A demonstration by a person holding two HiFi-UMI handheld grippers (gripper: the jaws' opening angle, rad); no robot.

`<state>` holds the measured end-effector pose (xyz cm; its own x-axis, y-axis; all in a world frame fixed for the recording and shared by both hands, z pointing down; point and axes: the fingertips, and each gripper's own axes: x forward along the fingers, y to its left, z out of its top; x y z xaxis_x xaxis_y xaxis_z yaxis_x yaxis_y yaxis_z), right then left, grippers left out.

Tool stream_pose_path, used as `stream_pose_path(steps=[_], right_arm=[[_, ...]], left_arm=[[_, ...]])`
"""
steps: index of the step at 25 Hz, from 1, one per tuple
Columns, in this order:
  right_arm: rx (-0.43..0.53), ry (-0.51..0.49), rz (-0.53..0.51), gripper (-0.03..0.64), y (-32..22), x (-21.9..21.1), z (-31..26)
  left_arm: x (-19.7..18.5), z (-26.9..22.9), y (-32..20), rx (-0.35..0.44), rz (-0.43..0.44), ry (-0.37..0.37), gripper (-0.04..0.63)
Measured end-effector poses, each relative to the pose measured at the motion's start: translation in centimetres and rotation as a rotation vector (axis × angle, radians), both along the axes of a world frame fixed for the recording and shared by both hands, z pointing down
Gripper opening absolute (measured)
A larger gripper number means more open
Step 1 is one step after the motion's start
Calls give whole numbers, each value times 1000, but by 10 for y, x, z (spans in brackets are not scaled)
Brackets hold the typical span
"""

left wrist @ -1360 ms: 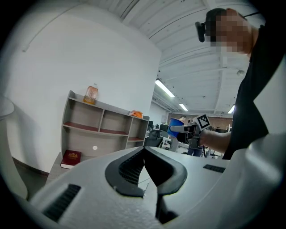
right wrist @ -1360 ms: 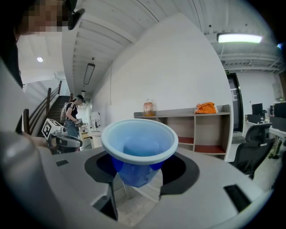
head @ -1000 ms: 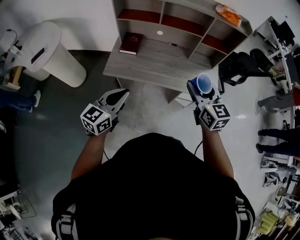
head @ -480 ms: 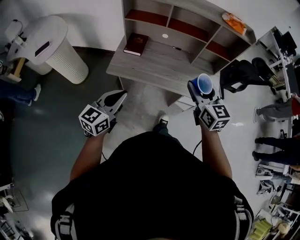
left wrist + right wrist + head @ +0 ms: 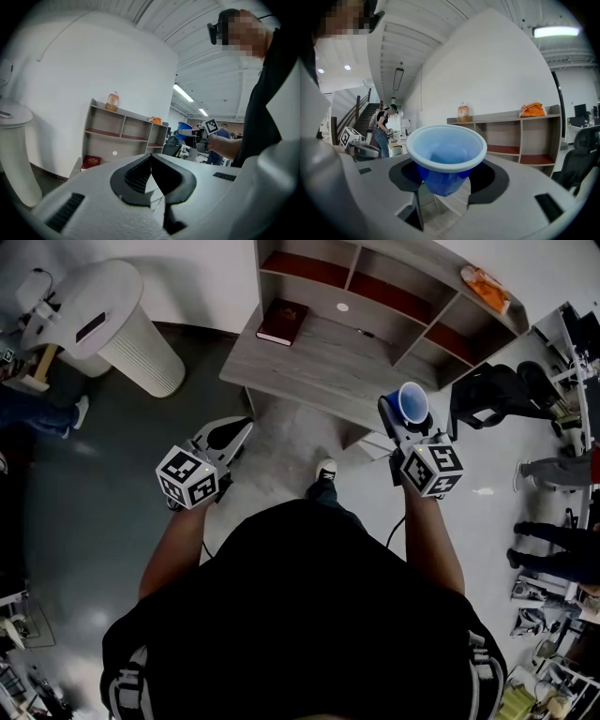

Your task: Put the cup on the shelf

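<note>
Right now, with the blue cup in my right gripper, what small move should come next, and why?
Probably carry the right gripper forward and a little left toward the shelf. Its jaws grip the upright blue cup, and the shelf stands some way ahead, so the cup cannot be set down yet.

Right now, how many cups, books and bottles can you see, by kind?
cup: 1, blue, held in the right gripper
book: 1, dark red, on the shelf unit
bottle: 1, on top of the unit
Total: 3
</note>
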<state>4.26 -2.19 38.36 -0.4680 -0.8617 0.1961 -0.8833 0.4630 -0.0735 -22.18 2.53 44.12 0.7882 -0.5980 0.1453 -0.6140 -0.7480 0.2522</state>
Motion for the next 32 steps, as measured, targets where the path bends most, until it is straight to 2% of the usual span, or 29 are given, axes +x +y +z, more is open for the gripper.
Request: stream_pose_path(steps=[13,23,32], right_arm=[[-36,-22,7,253,-53,35,20],[-59,-25,-20,253,-135,60,29],[-77,-27,-41,253,-207,87,37]], left_arm=[[33,8,-44,-29,9,-28,18],[73,14,-112,-66,16,-38,18],[112,9,-180,-62,14,-46,18]])
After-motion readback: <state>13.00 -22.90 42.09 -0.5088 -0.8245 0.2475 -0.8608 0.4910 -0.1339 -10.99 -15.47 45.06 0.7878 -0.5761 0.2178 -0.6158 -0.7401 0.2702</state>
